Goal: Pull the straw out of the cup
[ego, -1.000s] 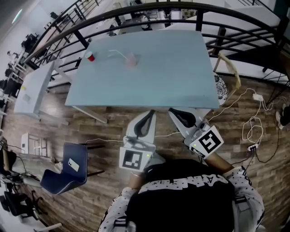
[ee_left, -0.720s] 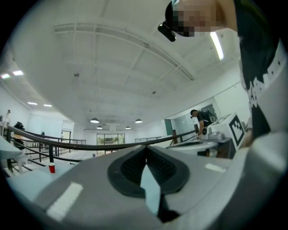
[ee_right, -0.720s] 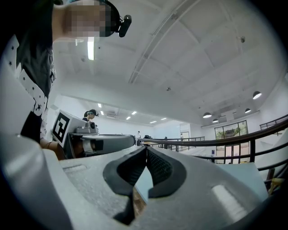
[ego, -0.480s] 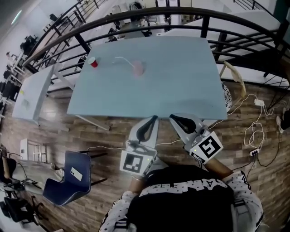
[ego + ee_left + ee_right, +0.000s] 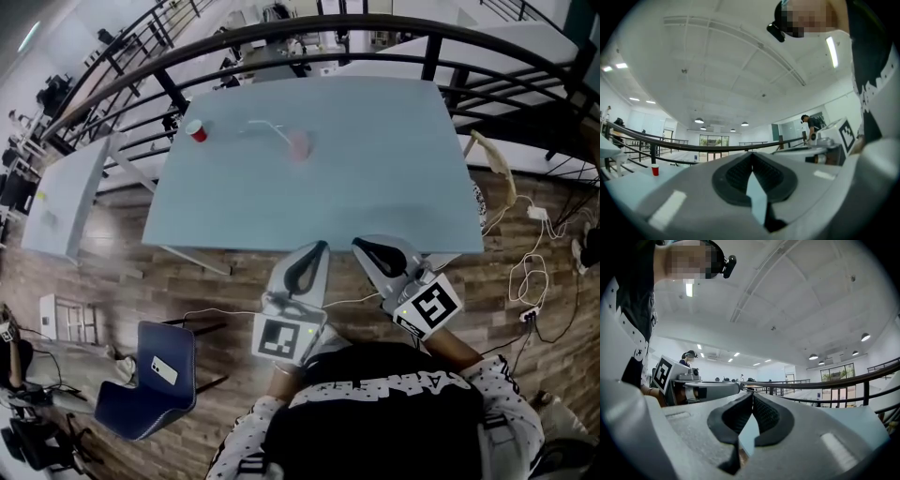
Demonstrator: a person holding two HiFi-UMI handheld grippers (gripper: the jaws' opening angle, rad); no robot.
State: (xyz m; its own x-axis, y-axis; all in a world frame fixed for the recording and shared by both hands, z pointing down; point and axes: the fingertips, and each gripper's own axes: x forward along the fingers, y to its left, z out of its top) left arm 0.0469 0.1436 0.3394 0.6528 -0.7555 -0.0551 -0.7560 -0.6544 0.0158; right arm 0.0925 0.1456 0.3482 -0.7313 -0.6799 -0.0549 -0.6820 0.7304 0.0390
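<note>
A pale pink cup [image 5: 299, 145] stands on the far half of the light blue table [image 5: 356, 178], with a white bent straw [image 5: 267, 127] sticking out of it toward the left. My left gripper [image 5: 319, 247] hangs at the table's near edge, jaws shut and empty. My right gripper [image 5: 360, 245] is beside it, also shut on nothing. Both are well short of the cup. In the left gripper view the jaws [image 5: 751, 154] meet at the tips; in the right gripper view the jaws [image 5: 752, 394] meet too. The pink cup is not seen in either gripper view.
A small red cup [image 5: 197, 130] stands near the table's far left corner, also seen as the red cup [image 5: 655, 170]. A black railing [image 5: 309, 33] curves behind the table. A blue chair [image 5: 150, 380] stands at lower left; white cables [image 5: 525, 272] lie on the wooden floor at right.
The table has come closer and slid right in the head view; both grippers now reach its near edge. Their jaws stay shut.
</note>
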